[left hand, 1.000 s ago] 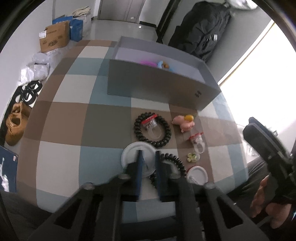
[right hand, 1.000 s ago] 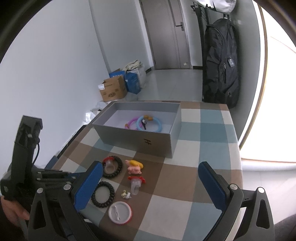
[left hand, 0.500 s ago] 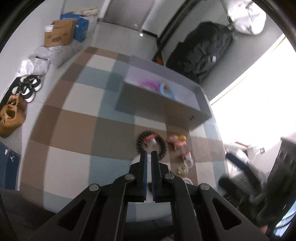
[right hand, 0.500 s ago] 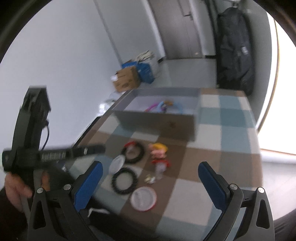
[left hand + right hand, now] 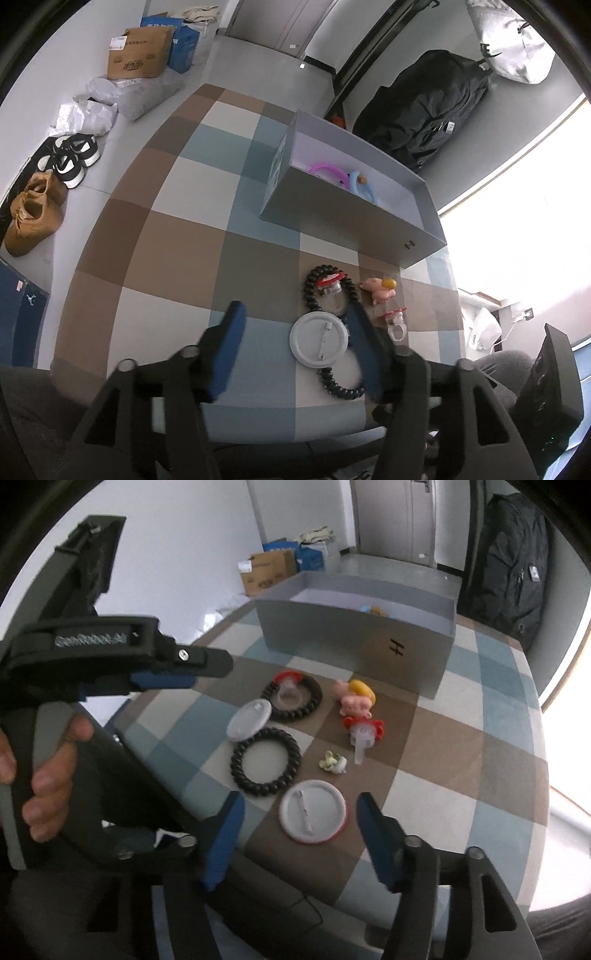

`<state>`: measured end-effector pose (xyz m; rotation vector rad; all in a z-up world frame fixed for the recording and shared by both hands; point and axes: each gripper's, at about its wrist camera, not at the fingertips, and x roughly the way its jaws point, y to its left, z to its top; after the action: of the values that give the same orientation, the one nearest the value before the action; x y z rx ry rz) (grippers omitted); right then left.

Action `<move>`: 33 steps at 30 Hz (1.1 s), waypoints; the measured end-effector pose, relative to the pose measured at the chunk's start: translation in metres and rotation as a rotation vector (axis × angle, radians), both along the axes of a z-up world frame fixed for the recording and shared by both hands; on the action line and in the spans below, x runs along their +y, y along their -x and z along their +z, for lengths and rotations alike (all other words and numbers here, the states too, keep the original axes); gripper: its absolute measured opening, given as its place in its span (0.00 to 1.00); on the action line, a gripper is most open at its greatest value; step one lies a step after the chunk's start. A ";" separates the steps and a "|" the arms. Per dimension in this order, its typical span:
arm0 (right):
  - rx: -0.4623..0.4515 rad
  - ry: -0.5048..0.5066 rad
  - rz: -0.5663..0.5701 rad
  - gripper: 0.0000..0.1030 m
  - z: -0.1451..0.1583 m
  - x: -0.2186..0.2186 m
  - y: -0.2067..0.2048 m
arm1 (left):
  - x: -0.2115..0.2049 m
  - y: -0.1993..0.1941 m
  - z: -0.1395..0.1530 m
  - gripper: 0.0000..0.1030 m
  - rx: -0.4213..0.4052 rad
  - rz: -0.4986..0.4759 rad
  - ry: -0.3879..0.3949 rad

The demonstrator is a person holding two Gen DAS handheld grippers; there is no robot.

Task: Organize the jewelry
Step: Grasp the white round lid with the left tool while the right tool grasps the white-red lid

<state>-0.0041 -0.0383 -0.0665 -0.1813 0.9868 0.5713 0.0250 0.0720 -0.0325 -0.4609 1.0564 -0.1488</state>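
My left gripper (image 5: 295, 332) is open above the table's near edge, its jaws either side of a white round badge (image 5: 320, 339). A black bead bracelet (image 5: 332, 291) with a red-capped ring on it lies beyond; a second black bracelet (image 5: 338, 386) is partly hidden by the right finger. My right gripper (image 5: 301, 823) is open, jaws flanking a red-rimmed white badge (image 5: 312, 816). Ahead lie a black bracelet (image 5: 265, 762), a white badge (image 5: 249, 725), a pig charm (image 5: 354, 699), a red-capped ring (image 5: 362, 734) and a small flower piece (image 5: 332, 763). The grey box (image 5: 354, 638) holds pink and blue bangles (image 5: 343, 177).
The table has a checked cloth (image 5: 166, 229). Shoes (image 5: 37, 206), bags and cardboard boxes (image 5: 138, 55) lie on the floor at the left. A black backpack (image 5: 424, 110) stands behind the box. The left gripper's body (image 5: 92, 657) fills the right wrist view's left side.
My left gripper has opened and the white badge lies on the table between its fingers. My right gripper has dropped lower and closer, over the red-rimmed badge.
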 end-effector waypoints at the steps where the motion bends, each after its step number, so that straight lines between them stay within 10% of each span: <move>1: 0.005 0.008 -0.001 0.51 -0.002 0.001 0.000 | 0.000 -0.001 -0.001 0.55 0.005 -0.003 -0.005; 11: 0.004 0.025 -0.027 0.25 -0.002 -0.004 -0.003 | -0.025 0.000 -0.014 0.55 0.068 -0.117 -0.090; 23: 0.001 0.003 -0.047 0.24 0.001 -0.012 -0.007 | -0.043 0.008 -0.014 0.54 0.023 -0.200 -0.223; 26: 0.001 -0.015 -0.064 0.24 0.003 -0.016 -0.008 | -0.048 0.010 -0.014 0.34 0.012 -0.223 -0.280; 33: -0.004 -0.051 -0.096 0.24 0.010 -0.026 -0.010 | -0.042 0.007 -0.015 0.34 0.021 -0.201 -0.225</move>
<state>0.0061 -0.0644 -0.0567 -0.0886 0.9704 0.5074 0.0182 0.0302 -0.0474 -0.1525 1.1249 -0.2008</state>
